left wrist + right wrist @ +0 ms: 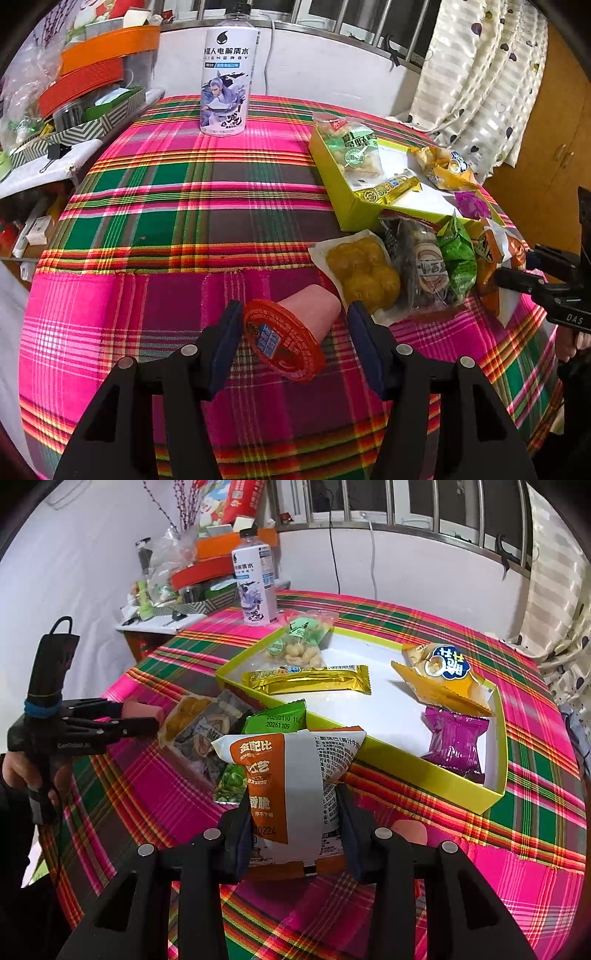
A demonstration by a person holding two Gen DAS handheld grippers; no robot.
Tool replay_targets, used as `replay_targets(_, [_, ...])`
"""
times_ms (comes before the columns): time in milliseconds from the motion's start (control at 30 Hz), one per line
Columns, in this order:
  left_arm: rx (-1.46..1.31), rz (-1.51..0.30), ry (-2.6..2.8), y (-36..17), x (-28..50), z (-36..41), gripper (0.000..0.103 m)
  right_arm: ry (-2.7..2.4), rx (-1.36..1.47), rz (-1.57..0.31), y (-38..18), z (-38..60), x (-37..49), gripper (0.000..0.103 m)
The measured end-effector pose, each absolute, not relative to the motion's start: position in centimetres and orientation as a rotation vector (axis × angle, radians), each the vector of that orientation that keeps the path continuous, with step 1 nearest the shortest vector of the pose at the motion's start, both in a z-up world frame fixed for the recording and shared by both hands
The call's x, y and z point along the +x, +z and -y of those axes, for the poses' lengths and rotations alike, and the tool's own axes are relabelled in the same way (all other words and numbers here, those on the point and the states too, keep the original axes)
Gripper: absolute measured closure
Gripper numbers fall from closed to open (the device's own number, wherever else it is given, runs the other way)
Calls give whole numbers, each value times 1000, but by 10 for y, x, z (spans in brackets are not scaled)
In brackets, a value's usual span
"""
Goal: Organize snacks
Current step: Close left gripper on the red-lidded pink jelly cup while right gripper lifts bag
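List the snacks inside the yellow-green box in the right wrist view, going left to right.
Clear bag of nuts → gold bar → yellow-orange packet → purple packet, near the box right corner.

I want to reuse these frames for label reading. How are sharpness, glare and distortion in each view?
Left wrist view: strong fisheye bend, black corners; the bottle label reads sharp, the jelly cup lid between the left gripper fingers is soft. Right wrist view: same bend; the snack bag print in the right gripper is legible, the gold bar shows glare.
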State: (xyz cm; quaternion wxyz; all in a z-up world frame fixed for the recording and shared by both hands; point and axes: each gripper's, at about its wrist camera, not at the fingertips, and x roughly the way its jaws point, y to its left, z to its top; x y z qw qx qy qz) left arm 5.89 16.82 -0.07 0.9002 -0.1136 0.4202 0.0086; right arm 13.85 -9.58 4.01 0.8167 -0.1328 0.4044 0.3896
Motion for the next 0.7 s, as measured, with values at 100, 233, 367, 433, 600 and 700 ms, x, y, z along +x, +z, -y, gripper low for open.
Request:
replay_targets(100, [-199, -861, 43, 0, 55, -162, 50, 828, -279, -861, 40, 96, 138, 64])
replay_targets(233, [-200, -846, 60, 3, 48, -157, 50, 825, -273, -857, 40, 97, 137, 64])
replay_targets(367, [-200, -819, 79, 11, 42, -156, 50, 818, -267, -847, 43, 98, 135, 64])
replay_targets(433, [-198, -804, 82, 17, 39, -154, 50, 815, -265, -836, 46, 100, 133, 64])
replay_targets(600, [-189, -766, 68, 33, 37, -144, 50, 812, -254, -808, 55, 102, 128, 64])
replay_targets(700, [-190, -748, 47, 41, 37, -136, 50, 804, -240, -799, 58, 105, 125, 64])
